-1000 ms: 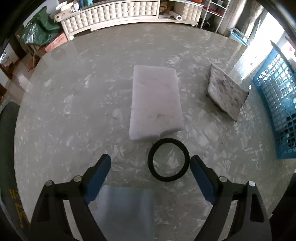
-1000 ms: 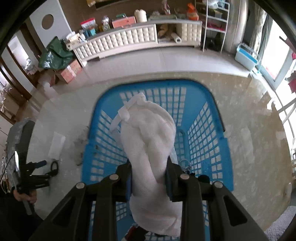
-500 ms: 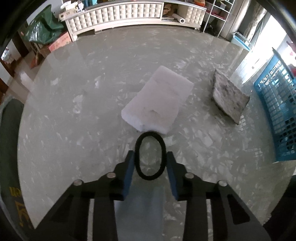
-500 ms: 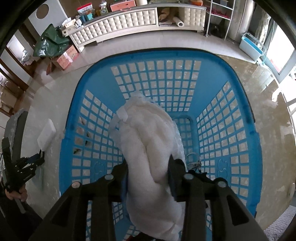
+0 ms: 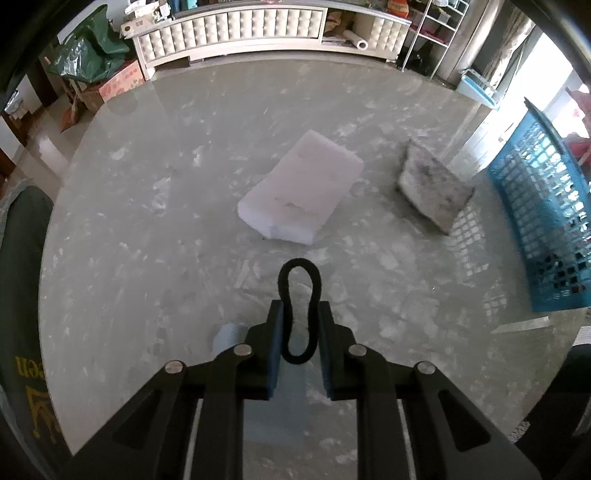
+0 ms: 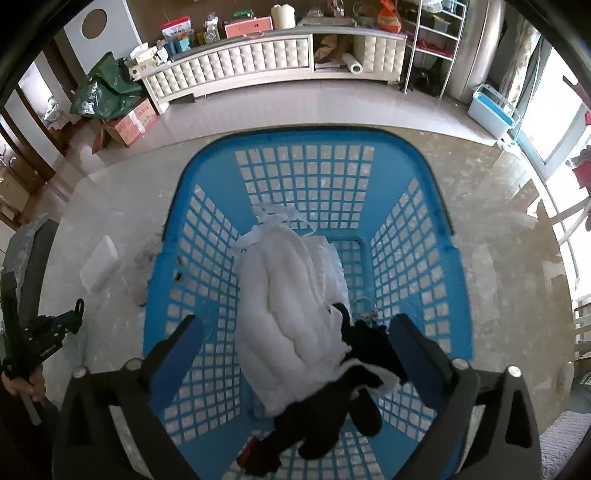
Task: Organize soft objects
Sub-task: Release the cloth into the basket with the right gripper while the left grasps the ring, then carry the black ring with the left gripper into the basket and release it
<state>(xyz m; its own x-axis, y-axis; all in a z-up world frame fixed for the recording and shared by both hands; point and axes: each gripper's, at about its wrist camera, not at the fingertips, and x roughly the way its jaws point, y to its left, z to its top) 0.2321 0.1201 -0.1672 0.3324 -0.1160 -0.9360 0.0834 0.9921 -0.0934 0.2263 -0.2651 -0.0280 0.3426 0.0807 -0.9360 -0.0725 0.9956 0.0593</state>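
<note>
My left gripper (image 5: 300,312) is shut on a black hair tie (image 5: 299,280), squeezed into a narrow loop and lifted off the round table (image 5: 147,229). A white sponge block (image 5: 301,188) and a grey speckled sponge (image 5: 434,190) lie beyond it. In the right wrist view my right gripper (image 6: 295,332) hangs over the blue basket (image 6: 207,236), its jaws opening wide. The white towel (image 6: 291,306) lies in the basket between the fingers, touching neither pad. Dark cloth (image 6: 332,410) lies beside the towel.
A pale blue sponge (image 5: 229,336) sits under my left gripper. The blue basket (image 5: 539,221) stands at the table's right edge. A white cabinet (image 5: 258,29), a green bag (image 5: 88,59) and a wire shelf (image 5: 439,33) stand beyond the table. A dark chair back (image 5: 18,277) is at left.
My left gripper closed on the black hair tie, squashing it narrow, and lifted it. My right gripper opened and let the white towel drop into the basket.
</note>
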